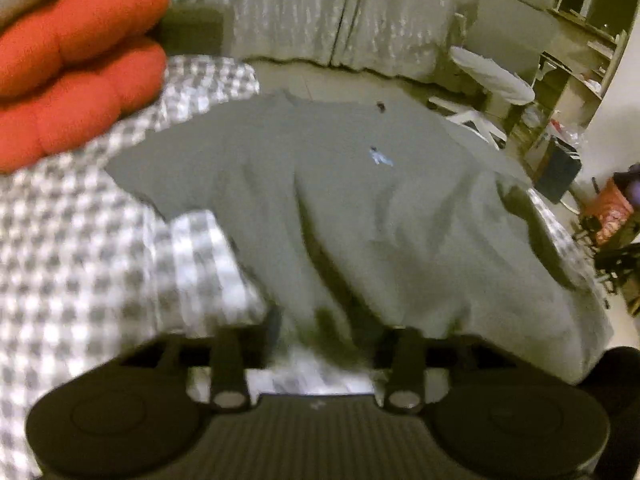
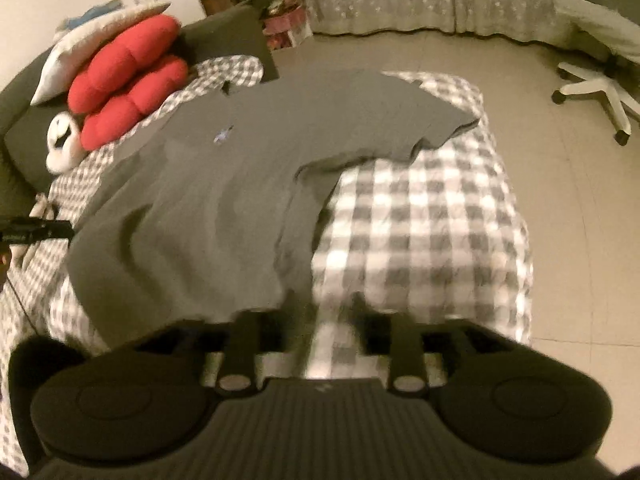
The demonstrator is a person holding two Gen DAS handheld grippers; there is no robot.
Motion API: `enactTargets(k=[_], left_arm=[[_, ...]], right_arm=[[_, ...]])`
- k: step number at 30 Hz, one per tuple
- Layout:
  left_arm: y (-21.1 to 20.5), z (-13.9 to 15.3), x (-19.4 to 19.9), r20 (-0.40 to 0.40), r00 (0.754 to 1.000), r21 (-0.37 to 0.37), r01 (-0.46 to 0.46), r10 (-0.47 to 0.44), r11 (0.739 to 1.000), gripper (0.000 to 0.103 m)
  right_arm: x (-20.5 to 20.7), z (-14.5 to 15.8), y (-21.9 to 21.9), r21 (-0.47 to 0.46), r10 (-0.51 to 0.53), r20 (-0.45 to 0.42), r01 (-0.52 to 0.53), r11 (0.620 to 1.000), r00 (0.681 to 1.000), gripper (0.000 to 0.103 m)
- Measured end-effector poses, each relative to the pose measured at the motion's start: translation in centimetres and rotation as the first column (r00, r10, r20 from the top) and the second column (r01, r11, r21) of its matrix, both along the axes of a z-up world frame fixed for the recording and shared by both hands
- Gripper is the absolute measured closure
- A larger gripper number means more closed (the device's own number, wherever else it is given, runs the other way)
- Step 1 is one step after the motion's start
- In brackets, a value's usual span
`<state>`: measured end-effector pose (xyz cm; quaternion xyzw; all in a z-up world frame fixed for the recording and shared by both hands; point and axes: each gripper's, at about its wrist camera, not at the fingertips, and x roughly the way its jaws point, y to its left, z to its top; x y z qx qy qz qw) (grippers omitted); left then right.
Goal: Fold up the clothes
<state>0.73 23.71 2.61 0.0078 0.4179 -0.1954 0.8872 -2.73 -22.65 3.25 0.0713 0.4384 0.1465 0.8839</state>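
Shirt (image 2: 224, 184) lies on the bed (image 2: 420, 216); cushions (image 2: 124, 80) behind-left of shirt; chair (image 2: 600, 80) on floor right of bed

Bed (image 2: 420, 216) under a grey-and-white checked cover, blurred in both views. Grey T-shirt (image 2: 224, 184) spread flat across its middle, one sleeve reaching toward the far right corner, hem at the near edge. Red cushion (image 2: 124, 80) folded double at the far left corner, small white plush toy (image 2: 62, 140) just beside it

Left edge: I see two stacked red quilted cushions (image 2: 124, 80) crowding the bed.
Right side: bare grey-and-white checked bedspread (image 2: 420, 216) gives me passage.
Floor beyond: white wheeled office chair (image 2: 600, 88) stands well apart.
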Motion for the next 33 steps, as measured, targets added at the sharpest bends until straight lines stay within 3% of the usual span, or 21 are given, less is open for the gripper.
enactTargets(k=[3, 7, 17, 26, 33], left_arm=[[0.2, 0.7, 1.4, 0.058, 0.998, 0.018, -0.022, 0.021, 1.0, 0.046], [0.2, 1.1, 4.0, 0.11, 0.992, 0.024, -0.063, 0.06, 0.998, 0.046], [-1.3, 0.8, 11.2, 0.15, 0.983, 0.026, -0.113, 0.108, 0.993, 0.041], [-2.7, -1.1, 18.0, 0.166, 0.974, 0.026, -0.162, 0.156, 0.986, 0.04], [-3.3, -3.0, 23.4, 0.187, 0.965, 0.069, -0.197, 0.181, 0.978, 0.04]], right_arm=[[1.5, 0.3, -0.4, -0.002, -0.01, 0.018, 0.01, 1.0, 1.0, 0.055], [4.4, 0.3, -0.9, 0.013, -0.032, 0.023, 0.032, 0.999, 0.999, 0.055], [11.0, -0.6, -2.1, 0.013, -0.064, 0.019, 0.063, 0.998, 0.998, 0.055], [16.7, -2.4, -1.9, 0.008, -0.063, 0.035, 0.062, 0.998, 0.997, 0.055], [22.3, -4.0, -1.4, -0.029, -0.064, 0.066, 0.066, 0.997, 0.996, 0.055]])
